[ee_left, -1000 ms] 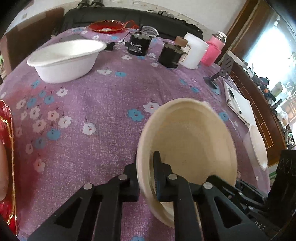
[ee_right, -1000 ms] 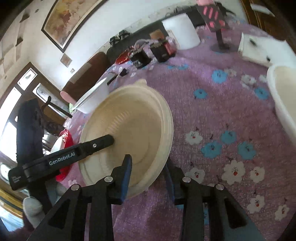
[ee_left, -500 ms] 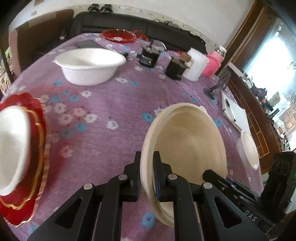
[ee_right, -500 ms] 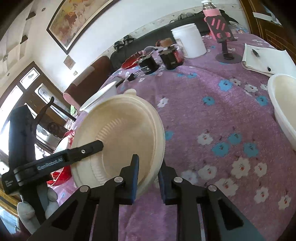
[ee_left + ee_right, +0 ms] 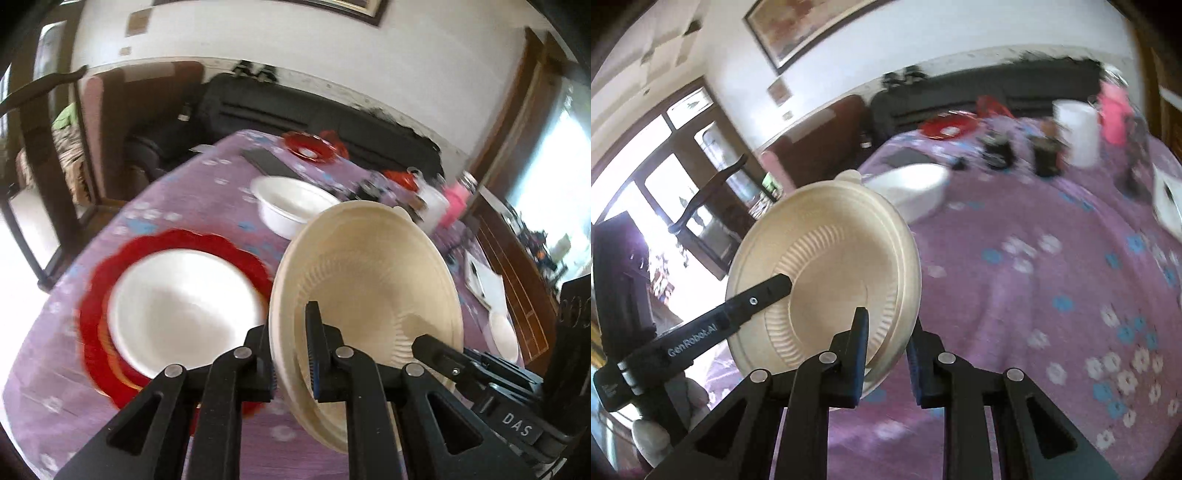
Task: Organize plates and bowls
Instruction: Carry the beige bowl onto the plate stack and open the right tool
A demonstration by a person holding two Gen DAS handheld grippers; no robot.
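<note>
Together, the left gripper (image 5: 291, 347) and right gripper (image 5: 886, 343) clamp one cream bowl (image 5: 373, 280) by its rim above the purple tablecloth (image 5: 1034, 280), beside two white bowls (image 5: 295, 206) and two red plates (image 5: 96, 306).

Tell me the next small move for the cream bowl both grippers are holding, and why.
Probably carry the cream bowl left and lower it toward the white bowl on the red plate. Left gripper and right gripper both clamp its rim, tilted in the air; that stack sits just beside it.
</note>
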